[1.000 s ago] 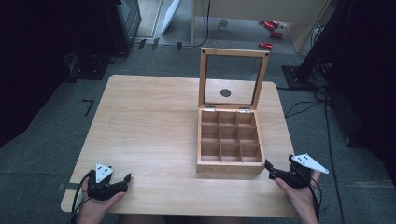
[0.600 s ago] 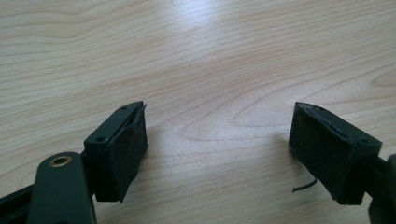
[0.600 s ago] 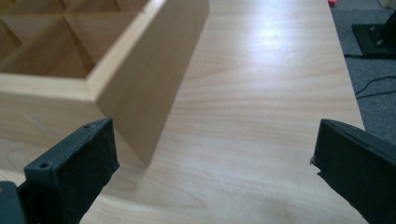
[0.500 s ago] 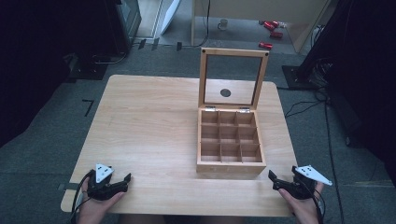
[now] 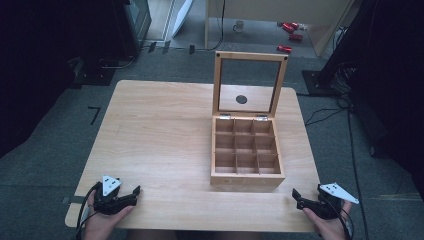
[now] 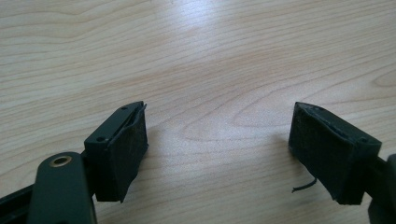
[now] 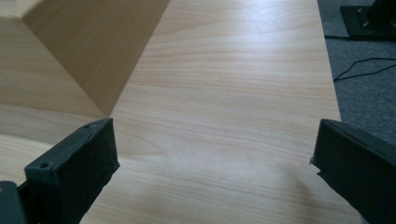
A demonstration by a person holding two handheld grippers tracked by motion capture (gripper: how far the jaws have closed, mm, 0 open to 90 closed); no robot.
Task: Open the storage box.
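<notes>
At the table's near edge both tools rest with jaws spread and nothing between them: the left gripper [image 5: 134, 193] by the near left corner, the right gripper [image 5: 296, 195] by the near right corner. Beyond the right one, the wooden box [image 5: 247, 156] sits toward the right edge, its glass lid [image 5: 249, 84] standing upright. Judging by this, the work is at rest; closing that lid would likely call for reaching past the box.

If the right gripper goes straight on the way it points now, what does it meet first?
Probably nothing: the right gripper, jaws open, looks along bare table just right of the wooden box. The box's near corner sits close to that line, so clearance is uncertain.
</notes>
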